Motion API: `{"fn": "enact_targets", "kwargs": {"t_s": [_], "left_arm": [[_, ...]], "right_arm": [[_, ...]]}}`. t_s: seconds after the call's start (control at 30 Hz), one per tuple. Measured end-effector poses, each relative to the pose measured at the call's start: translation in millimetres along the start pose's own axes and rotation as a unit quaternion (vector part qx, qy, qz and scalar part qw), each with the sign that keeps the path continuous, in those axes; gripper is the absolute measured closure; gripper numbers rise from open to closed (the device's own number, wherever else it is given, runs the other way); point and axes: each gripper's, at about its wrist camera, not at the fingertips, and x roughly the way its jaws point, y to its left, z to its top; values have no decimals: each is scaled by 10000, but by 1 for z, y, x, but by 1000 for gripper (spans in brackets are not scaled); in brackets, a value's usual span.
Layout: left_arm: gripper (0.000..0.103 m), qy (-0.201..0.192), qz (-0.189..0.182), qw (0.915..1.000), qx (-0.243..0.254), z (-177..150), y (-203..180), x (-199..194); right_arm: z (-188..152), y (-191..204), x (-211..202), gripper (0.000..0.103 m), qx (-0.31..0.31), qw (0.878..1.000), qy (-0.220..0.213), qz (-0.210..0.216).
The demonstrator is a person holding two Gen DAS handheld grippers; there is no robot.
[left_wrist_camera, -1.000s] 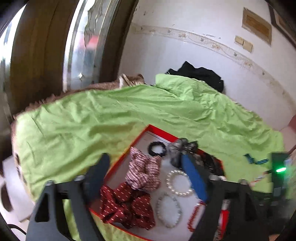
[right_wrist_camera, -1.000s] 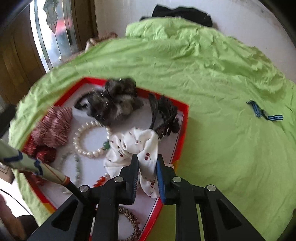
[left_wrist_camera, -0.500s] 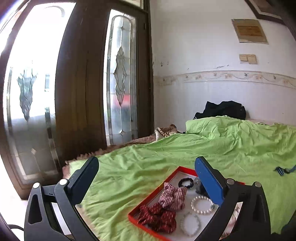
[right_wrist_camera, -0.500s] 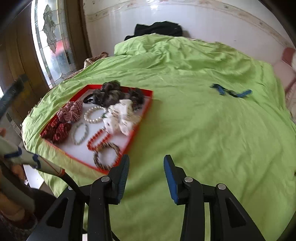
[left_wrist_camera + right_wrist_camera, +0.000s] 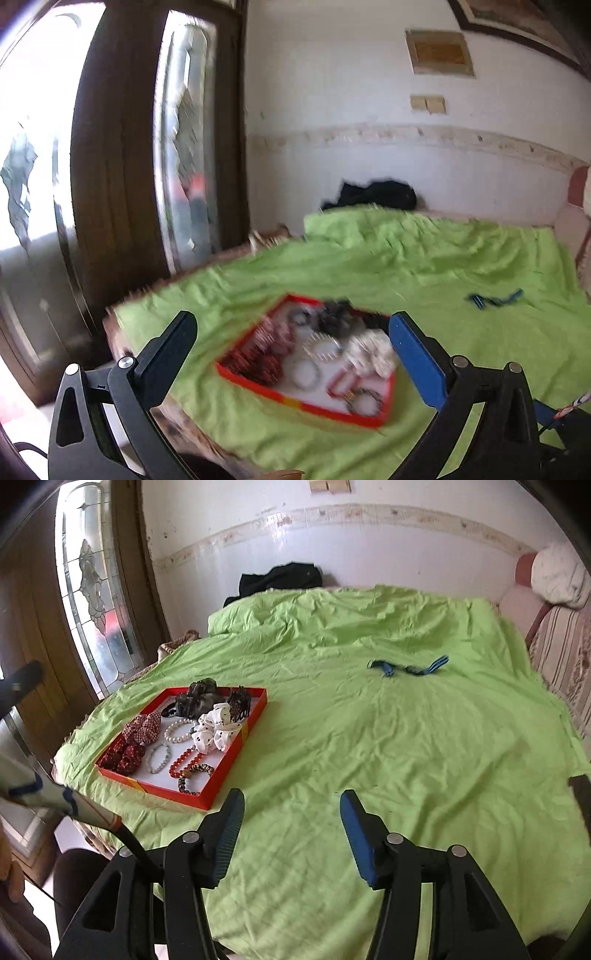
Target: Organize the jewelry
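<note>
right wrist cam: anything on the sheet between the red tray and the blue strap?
Nothing. In the right wrist view the stretch between the red tray and the blue strap is bare, wrinkled green sheet. The left wrist view is too blurred to confirm.

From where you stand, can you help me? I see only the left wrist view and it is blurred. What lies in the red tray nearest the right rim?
Observer: In the right wrist view, a white scrunchie with dark dots lies in the red tray, against that rim.
Operator: The beads at the near end, what colour are they?
Observer: A red bead bracelet lies there, with a brown patterned bracelet nearer the corner.
Operator: Is the right gripper holding something?
Observer: No. The right gripper is open and empty above the bare green sheet; its jaws have just been opening.
Operator: Anything left outside the tray?
Observer: A blue striped band lies alone on the sheet, farther back.
</note>
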Motion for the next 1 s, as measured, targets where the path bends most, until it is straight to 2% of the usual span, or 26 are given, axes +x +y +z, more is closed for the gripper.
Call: {"fn": "enact_targets", "kwargs": {"t_s": [0.13,0.23,0.47,1.0], "left_arm": [[0,728,-203,9970,169,-9,-14,12],[0,1080,-305,9935,178,-18,-18,17],[0,1245,-369,9913,228,-29,-20,14],[0,1740,-551,9827,305,-47,-7,40]], "right_arm": [[-7,-1,-15,40,-118,9998,-153,-74],[-9,0,-20,39,-156,9997,-191,-96],[-12,0,-18,38,-99,9998,-120,-153],[-18,19,-2,35,-417,9982,113,-427]]}}
